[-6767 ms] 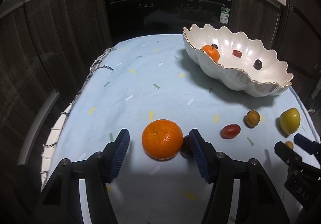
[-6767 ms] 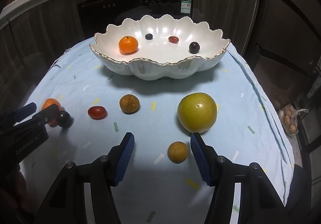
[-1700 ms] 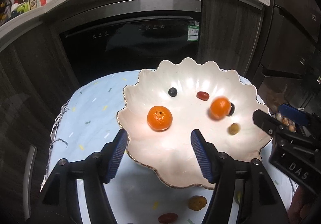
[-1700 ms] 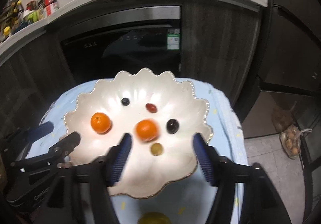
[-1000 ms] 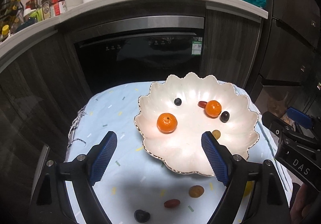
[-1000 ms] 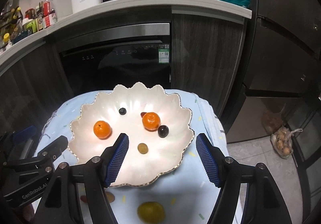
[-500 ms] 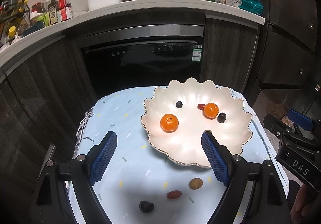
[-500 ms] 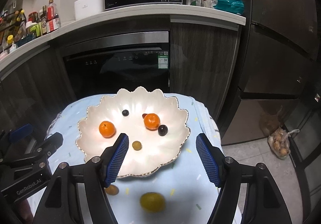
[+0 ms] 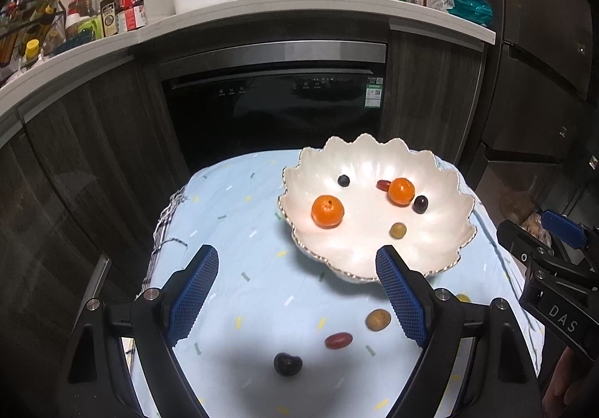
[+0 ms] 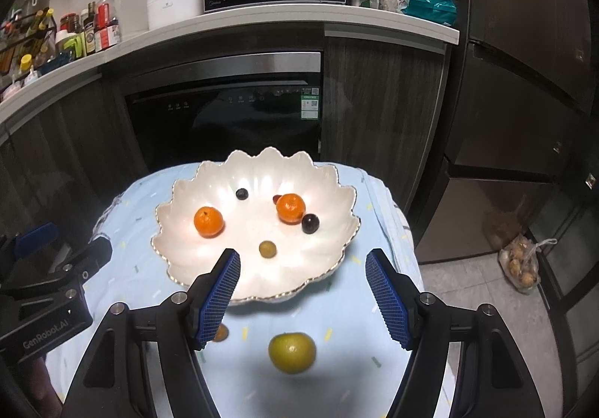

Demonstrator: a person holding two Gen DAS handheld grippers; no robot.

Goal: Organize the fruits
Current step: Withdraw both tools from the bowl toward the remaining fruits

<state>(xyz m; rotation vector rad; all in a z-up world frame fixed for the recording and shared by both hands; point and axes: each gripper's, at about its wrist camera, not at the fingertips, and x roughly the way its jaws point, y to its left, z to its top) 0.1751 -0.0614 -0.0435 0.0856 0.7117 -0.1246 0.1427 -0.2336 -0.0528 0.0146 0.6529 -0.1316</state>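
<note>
Both my grippers — left gripper [image 9: 295, 296], right gripper [image 10: 302, 300] — hover released; I'd descend on the green fruit [image 10: 292, 352] near the table's front edge, straddling it squarely.

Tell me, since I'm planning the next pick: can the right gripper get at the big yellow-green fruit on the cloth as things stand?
Probably yes. The right gripper is open and empty, and the yellow-green fruit lies alone on the cloth just below it, with nothing between them.
</note>
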